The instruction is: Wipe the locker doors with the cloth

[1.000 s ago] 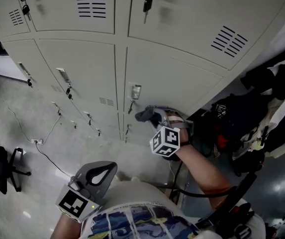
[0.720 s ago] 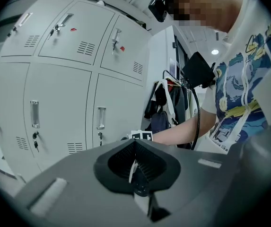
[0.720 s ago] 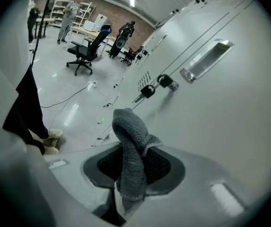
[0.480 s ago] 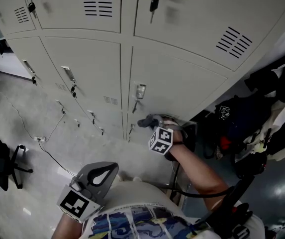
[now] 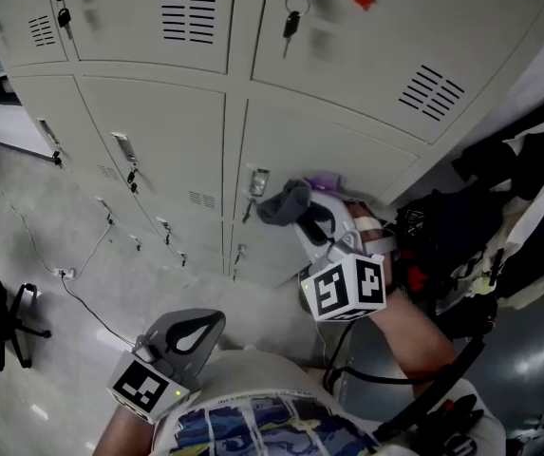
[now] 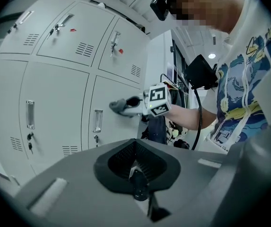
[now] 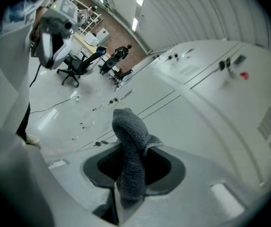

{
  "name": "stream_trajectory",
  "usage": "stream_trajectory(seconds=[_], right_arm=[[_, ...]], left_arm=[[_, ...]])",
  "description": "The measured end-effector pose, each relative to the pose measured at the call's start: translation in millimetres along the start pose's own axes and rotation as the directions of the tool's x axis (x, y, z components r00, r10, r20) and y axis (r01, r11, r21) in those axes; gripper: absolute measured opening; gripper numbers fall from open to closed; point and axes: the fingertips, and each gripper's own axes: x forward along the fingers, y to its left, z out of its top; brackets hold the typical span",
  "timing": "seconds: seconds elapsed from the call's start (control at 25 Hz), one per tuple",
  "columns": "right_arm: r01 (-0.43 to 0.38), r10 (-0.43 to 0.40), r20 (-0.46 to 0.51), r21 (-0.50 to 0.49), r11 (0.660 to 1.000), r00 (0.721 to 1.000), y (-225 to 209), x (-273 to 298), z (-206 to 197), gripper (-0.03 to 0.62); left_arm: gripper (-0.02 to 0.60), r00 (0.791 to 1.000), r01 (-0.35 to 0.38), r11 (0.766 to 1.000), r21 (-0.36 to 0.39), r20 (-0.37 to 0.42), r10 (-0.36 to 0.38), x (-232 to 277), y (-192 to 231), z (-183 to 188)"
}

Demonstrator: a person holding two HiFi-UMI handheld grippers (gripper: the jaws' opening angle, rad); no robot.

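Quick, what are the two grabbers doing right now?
Left gripper: closed, holding nothing.
Right gripper: closed on the grey cloth.

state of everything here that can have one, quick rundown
left gripper: jaws together, nothing between them, held low away from the lockers
right gripper: shut on the cloth
cloth: bunched up, clamped in the right gripper, held at the locker door by its handle
locker door: shut, as are the other doors in view
key: hanging from the lock of the door above
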Motion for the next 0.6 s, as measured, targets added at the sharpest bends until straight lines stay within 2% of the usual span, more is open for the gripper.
stream_trajectory(seconds=[0.16, 0.28, 0.4, 0.6], right_arm=[[0.159, -0.157, 0.065, -0.03, 0.987, 0.985, -67, -30, 38, 0.11], [0.221, -0.217, 0.079, -0.05, 0.974, 0.973, -95, -33, 48, 0.11], [0.222, -0.218, 0.062, -0.055, 0.973, 0.974, -102, -20, 44, 0.11], [0.168, -0.167, 0.026, -0.082, 0.982, 0.986, -73, 3, 21, 0.11]], left_arm=[[0.002, 1.0, 0.022, 1.0, 0.014, 0.014, -0.022, 3, -5, 4], [0.002, 1.0, 0.025, 1.0, 0.013, 0.017, -0.025, 3, -8, 5], [0.002, 1.0, 0.019, 1.0, 0.011, 0.017, -0.019, 1, -9, 4], [0.002, 1.0, -0.009, 1.0, -0.003, 0.017, 0.009, -8, -6, 0]])
